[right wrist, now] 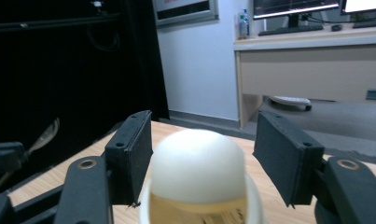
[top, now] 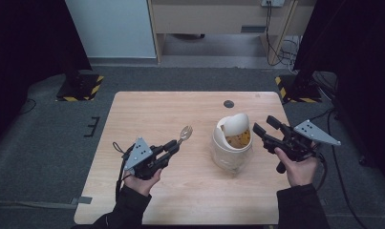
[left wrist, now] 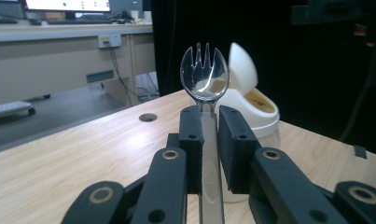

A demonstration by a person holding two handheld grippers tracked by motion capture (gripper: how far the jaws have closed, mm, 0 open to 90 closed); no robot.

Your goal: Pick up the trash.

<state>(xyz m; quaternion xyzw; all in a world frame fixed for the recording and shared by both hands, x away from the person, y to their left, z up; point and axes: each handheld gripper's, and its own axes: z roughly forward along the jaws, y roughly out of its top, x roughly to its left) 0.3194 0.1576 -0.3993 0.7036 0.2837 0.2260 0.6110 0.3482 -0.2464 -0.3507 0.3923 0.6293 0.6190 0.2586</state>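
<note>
Clear plastic spork (left wrist: 204, 77) sits clenched in the left tongs (top: 173, 145); right tongs (top: 265, 128) gape, released, beside the cup (top: 232, 143).

A light wooden desk (top: 147, 114) fills the centre of the high view, standing on grey floor. On it, right of centre, sits a cream lidded cup (top: 232, 141), its lid tipped open. A round dark grommet hole (top: 229, 104) lies near the far edge.

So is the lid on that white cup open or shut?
Open. The cup's domed lid is tipped back, so the yellowish food inside shows.
</note>
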